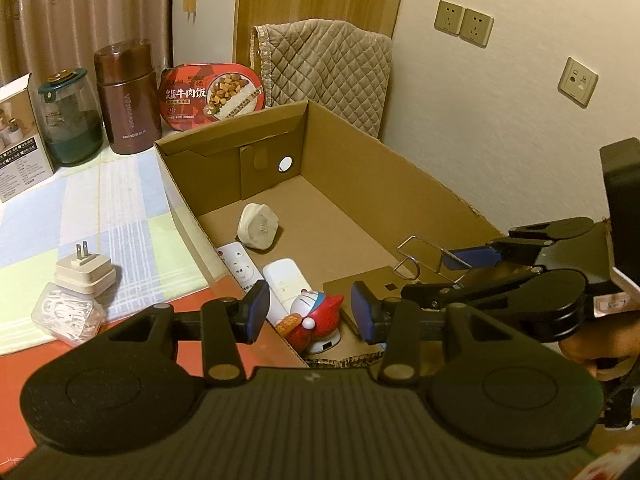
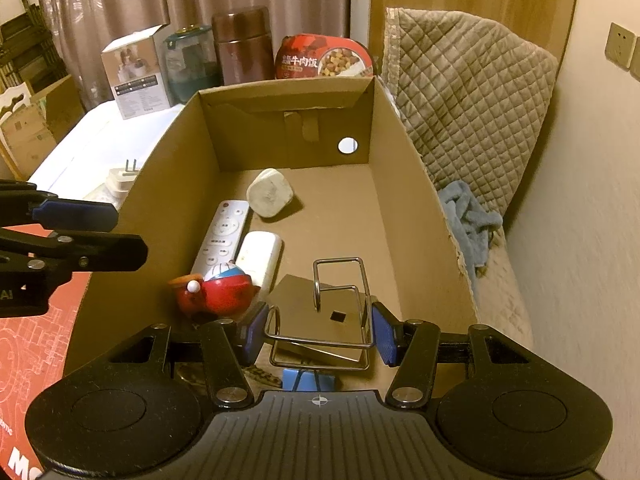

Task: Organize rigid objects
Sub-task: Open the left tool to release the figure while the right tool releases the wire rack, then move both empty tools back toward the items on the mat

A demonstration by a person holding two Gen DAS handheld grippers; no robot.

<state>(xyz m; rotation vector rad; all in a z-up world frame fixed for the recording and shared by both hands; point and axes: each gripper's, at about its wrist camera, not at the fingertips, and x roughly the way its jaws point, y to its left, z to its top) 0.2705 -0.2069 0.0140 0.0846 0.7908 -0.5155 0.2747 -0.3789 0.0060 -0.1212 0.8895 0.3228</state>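
I observe the right gripper (image 2: 318,334) low over the near end of the open cardboard box (image 2: 416,184), its blue pads (image 2: 253,334) set against either side of a wire stand (image 2: 340,304). The stand's base loop sits between the pads and appears pinched there; its upright hook rises ahead of the fingers, above a flat brown card (image 2: 304,296) on the box floor. I note the jaws are only partly apart, spanning the frame's width.

Just left of the stand lies a red and blue toy figure (image 2: 218,290), with two white remotes (image 2: 224,232) beyond it and a white adapter (image 2: 270,192) further toward the far wall.

The left gripper (image 1: 310,310) hovers over the box's near left corner, above the toy. Its jaws stand partly apart with nothing between them. On the tablecloth outside, a white plug (image 1: 86,274) and a clear box of white clips (image 1: 66,314) remain near the box wall.
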